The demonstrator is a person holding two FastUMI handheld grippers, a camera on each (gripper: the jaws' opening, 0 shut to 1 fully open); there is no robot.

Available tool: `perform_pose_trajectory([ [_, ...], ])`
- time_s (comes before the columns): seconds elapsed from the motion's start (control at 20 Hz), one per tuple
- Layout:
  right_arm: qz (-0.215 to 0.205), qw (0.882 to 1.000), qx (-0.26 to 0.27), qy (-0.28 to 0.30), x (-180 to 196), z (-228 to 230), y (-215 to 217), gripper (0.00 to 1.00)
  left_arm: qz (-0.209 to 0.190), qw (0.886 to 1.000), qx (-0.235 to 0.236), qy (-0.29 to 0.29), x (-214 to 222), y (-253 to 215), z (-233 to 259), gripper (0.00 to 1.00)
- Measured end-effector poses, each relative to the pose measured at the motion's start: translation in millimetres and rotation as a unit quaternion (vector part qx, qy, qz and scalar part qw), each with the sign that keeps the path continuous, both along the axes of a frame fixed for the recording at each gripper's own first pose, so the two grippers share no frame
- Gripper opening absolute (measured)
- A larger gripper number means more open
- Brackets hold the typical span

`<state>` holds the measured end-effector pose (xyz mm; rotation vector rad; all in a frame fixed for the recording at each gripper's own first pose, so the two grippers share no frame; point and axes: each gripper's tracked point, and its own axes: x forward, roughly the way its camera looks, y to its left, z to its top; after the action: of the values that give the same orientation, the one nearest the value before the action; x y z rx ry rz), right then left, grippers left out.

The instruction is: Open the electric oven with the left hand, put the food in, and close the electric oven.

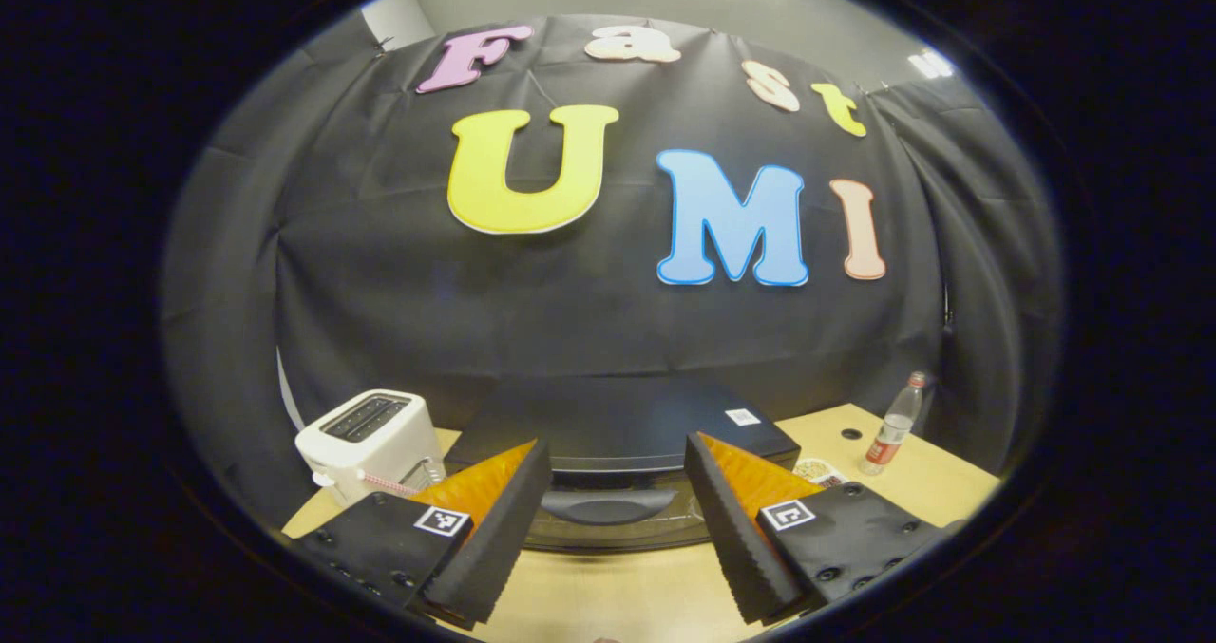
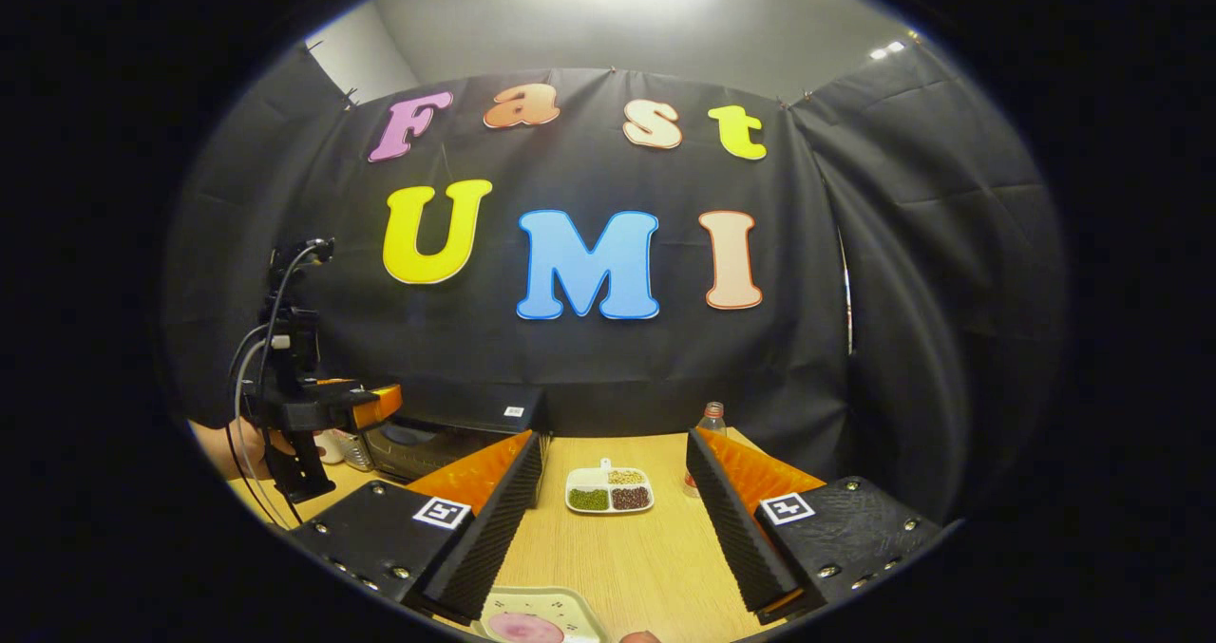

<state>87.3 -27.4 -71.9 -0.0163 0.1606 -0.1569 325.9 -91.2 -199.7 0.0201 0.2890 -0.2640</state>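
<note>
The left gripper [image 1: 616, 529] hangs wide apart and empty, facing the handle of the closed electric oven [image 1: 622, 444] at the back of the table [image 1: 617, 595]. The right gripper [image 2: 613, 529] is likewise spread wide, above a plate of food [image 2: 537, 622]; a divided dish [image 2: 608, 491] lies ahead

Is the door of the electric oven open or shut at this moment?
Shut. In the left gripper view the electric oven's door stands flush against its front, handle up near the top edge, and the open left gripper is not touching it.
</note>
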Motion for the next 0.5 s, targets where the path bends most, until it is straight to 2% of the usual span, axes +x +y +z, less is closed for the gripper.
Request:
perform_pose_trajectory([
  [0.05, -0.003, 1.000, -0.004, 0.003, 0, -2, 1, 0.95, 0.002, 1.000, 0.000, 0.003, 6, 1, -10, 0.96],
  [0.15, -0.011, 1.000, -0.007, 0.008, -1, -5, 2, 0.95, 0.000, 1.000, 0.001, 0.013, 16, 1, -27, 0.96],
  [0.2, -0.014, 1.000, -0.006, 0.013, -1, -8, 4, 0.95, -0.001, 1.000, 0.003, 0.018, 21, 1, -35, 1.00],
  [0.35, -0.021, 0.999, -0.008, 0.025, -2, -14, 6, 0.95, -0.003, 1.000, 0.010, 0.029, 32, 0, -59, 1.00],
  [0.45, -0.024, 0.999, -0.014, 0.024, -3, -12, 6, 0.95, -0.001, 0.999, 0.010, 0.038, 36, 0, -71, 0.96],
  [0.5, -0.025, 0.999, -0.015, 0.022, -3, -9, 6, 0.95, 0.002, 0.999, 0.009, 0.038, 37, 1, -74, 1.00],
])
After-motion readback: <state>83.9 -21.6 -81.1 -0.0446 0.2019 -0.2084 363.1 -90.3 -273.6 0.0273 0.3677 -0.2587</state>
